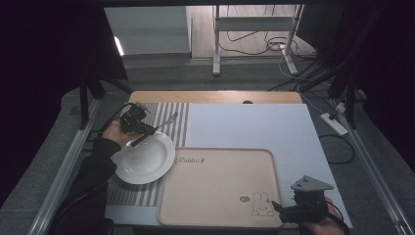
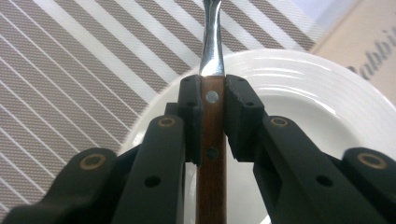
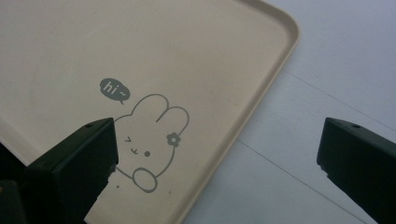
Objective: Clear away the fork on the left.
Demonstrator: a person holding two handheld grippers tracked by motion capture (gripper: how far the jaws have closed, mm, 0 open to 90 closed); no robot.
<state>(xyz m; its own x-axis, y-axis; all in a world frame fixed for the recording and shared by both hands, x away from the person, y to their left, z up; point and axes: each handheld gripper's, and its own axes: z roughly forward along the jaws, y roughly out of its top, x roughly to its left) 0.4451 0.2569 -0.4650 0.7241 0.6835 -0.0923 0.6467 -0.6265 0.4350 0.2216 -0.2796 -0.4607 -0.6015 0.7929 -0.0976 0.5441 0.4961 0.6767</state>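
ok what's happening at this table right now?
A person works with a handheld gripper in each hand. The left gripper is shut on the wooden handle of a fork, holding it over the white plate, which sits on a striped placemat. The right gripper is open and holds nothing, at the near right corner of the beige rabbit-print tray. The tray has nothing on it.
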